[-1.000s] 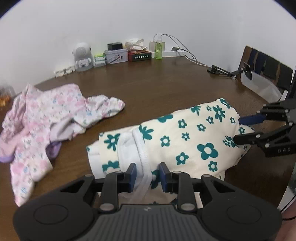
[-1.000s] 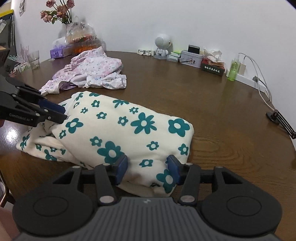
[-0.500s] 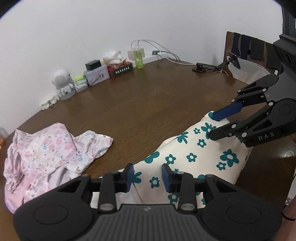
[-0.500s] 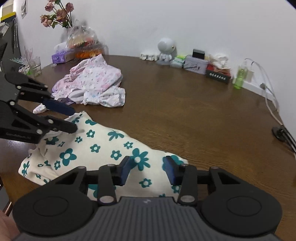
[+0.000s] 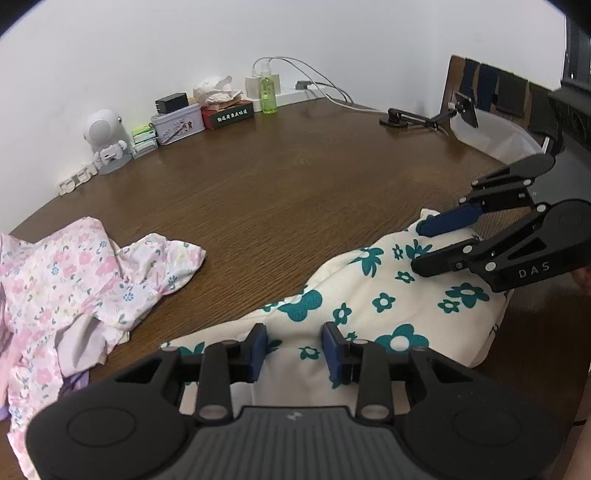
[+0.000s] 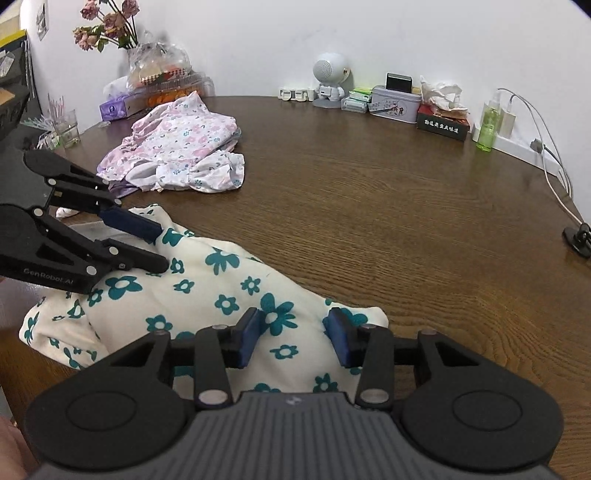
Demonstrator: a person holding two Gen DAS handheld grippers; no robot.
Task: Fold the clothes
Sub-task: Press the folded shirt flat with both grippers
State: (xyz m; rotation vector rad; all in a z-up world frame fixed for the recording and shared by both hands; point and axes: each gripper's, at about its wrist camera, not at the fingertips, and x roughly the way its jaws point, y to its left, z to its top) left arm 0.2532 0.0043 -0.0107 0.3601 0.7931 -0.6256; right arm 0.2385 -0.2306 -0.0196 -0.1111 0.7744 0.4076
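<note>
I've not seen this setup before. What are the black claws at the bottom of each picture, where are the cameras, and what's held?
No robot here: a person holds a two-finger gripper in each hand, each carrying a camera looking along its fingers. One picture is from the left gripper, the other from the right gripper. On the table lie a cream garment and a pink garment. Both grippers appear to pinch the cream garment, one at each end.

Along the counter's (image 6: 369,206) far edge by the wall: white robot figurine (image 6: 329,84), printed tin (image 6: 395,103), dark tissue box (image 6: 442,120), green bottle (image 6: 487,123). Dried flowers (image 6: 105,29) stood at the far left corner.
</note>
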